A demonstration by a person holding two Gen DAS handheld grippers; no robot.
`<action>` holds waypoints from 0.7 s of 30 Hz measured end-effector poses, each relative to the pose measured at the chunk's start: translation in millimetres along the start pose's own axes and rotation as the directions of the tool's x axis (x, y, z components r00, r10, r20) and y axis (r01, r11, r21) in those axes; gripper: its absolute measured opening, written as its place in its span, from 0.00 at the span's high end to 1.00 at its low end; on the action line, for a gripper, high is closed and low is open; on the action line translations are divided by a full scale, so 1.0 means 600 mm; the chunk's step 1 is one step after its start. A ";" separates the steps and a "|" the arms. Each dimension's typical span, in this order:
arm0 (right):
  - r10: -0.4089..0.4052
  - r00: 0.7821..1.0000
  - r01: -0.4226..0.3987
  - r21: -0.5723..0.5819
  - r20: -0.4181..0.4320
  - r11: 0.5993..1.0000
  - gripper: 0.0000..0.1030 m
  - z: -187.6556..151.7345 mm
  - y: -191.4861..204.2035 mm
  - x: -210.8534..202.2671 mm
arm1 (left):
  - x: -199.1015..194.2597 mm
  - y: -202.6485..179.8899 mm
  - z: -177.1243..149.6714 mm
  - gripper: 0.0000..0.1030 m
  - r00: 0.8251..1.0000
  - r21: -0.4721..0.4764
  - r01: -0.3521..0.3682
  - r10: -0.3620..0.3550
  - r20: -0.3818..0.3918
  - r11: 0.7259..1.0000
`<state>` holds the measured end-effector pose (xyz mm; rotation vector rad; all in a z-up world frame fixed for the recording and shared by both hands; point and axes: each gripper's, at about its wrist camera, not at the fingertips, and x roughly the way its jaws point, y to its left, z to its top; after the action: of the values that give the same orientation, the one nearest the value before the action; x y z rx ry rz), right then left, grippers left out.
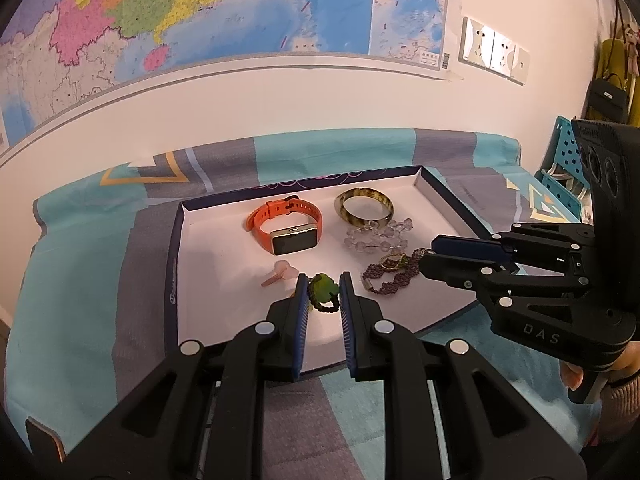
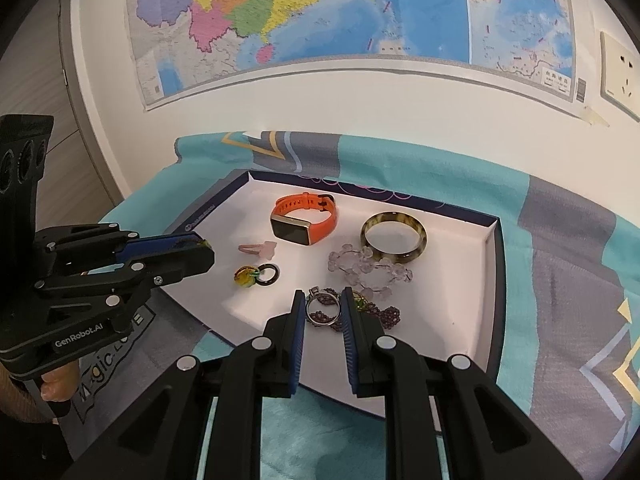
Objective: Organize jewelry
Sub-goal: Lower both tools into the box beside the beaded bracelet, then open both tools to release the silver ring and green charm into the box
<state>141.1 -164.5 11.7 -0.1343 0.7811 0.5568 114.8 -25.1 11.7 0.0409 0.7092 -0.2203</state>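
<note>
Green pendant sat between my left gripper jaws, slightly apart, unclamped; right gripper jaws likewise straddled a metal ring. Both light, hard, slippery; grip rims.

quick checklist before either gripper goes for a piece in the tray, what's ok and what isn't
1. Left gripper lined up on the green pendant with dark bead ring: ok, the pendant shows between its fingers.
2. Left gripper touching the pendant: cannot tell.
3. Right gripper lined up on the silver metal ring: ok.
4. Silver ring free to lift alone: not ok, it lies on the purple beaded bracelet.
5. Orange-strapped smartwatch clear of both grippers: ok.
6. White-lined tray flat on the cloth: ok.
</note>
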 end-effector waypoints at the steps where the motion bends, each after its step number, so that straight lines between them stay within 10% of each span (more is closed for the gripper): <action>1: -0.002 1.000 0.002 0.000 -0.002 1.000 0.84 0.000 -0.001 0.002 | 0.003 0.001 0.000 0.85 1.000 -0.003 0.001 -0.001 -0.003 1.000; 21: -0.028 0.999 0.030 0.038 -0.047 0.999 0.84 0.002 -0.019 0.043 | 0.046 0.010 0.002 0.85 0.999 -0.038 -0.014 0.012 -0.047 0.999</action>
<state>162.8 -162.9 -6.5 -0.1231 0.8329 0.5126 137.3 -24.4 -5.6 0.0140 0.7595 -0.1938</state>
